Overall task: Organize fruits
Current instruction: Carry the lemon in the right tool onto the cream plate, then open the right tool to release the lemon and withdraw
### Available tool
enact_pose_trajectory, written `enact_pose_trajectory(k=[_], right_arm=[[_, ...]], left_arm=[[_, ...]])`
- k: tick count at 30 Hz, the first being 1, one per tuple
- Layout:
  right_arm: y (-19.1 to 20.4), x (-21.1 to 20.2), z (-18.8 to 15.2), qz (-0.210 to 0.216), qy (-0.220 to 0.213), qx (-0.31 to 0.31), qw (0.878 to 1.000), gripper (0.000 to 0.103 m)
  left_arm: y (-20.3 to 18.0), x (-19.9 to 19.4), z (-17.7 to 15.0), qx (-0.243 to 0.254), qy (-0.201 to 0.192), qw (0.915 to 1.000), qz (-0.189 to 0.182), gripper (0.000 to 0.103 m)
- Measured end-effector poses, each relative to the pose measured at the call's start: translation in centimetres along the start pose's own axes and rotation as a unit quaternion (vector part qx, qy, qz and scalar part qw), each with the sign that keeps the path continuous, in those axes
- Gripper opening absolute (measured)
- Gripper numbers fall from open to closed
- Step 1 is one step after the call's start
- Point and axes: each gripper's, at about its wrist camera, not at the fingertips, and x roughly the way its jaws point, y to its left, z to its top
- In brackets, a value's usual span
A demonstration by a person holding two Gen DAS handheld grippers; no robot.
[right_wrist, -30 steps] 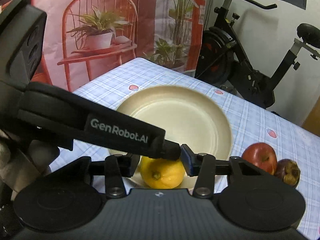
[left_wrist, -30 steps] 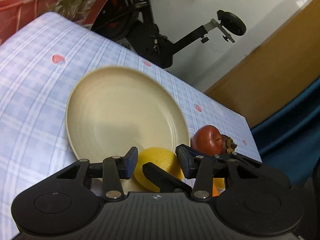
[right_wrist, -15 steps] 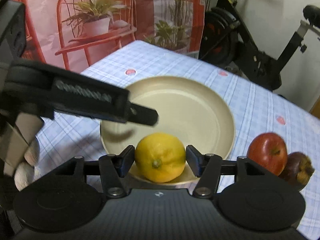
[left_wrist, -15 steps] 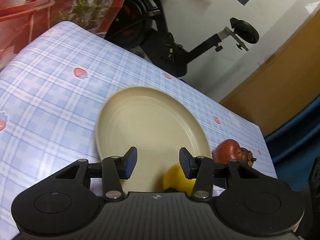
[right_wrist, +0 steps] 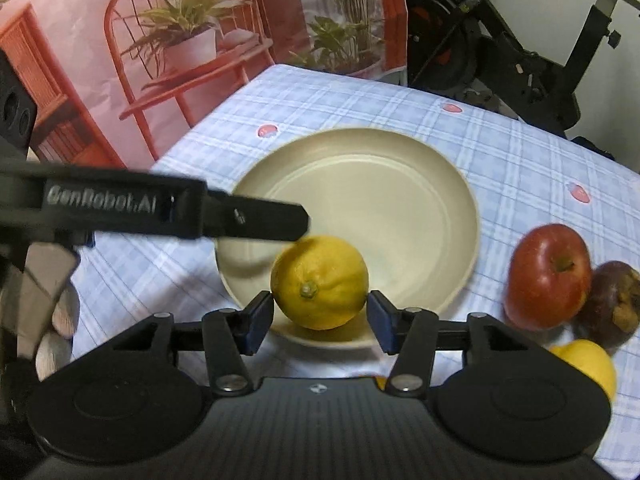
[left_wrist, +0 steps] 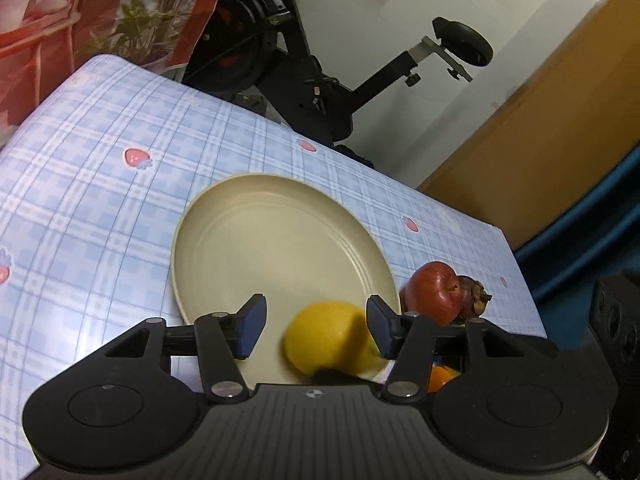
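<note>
Your right claw (right_wrist: 320,322) has just been closing, lemon (right_wrist: 319,282) between the jaws, unpressed; firm, rounded, slippery: grip its middle.

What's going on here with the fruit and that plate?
A person is sorting fruit with a hand-held gripper in each hand. A lemon sits on the near edge of the beige plate, between the jaws of the right hand-held gripper, which have just been closing. The left hand-held gripper is open, its jaws just widened. An apple waits on the tablecloth.
</note>
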Motion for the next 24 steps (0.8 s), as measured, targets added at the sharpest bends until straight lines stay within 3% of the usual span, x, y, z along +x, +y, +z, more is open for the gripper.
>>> enact_pose_trajectory(k=[8, 14, 24], right_arm=[[2.3, 2.6, 3.4, 0.001, -0.034, -0.02, 0.999, 0.044], [4.1, 5.1, 4.1, -0.002, -0.02, -0.042, 0.999, 0.041], [2.6, 6.0, 4.2, 0.009, -0.003, -0.026, 1.0, 0.04]], left_arm=[[2.0, 0.1, 1.5, -0.007, -0.001, 0.9989, 0.047, 0.058], [3.4, 0.3, 2.1, -0.021, 0.008, 0.9979, 0.062, 0.058], [3.3, 1.3, 3.9, -0.01, 0.02, 0.9973, 0.071, 0.058]])
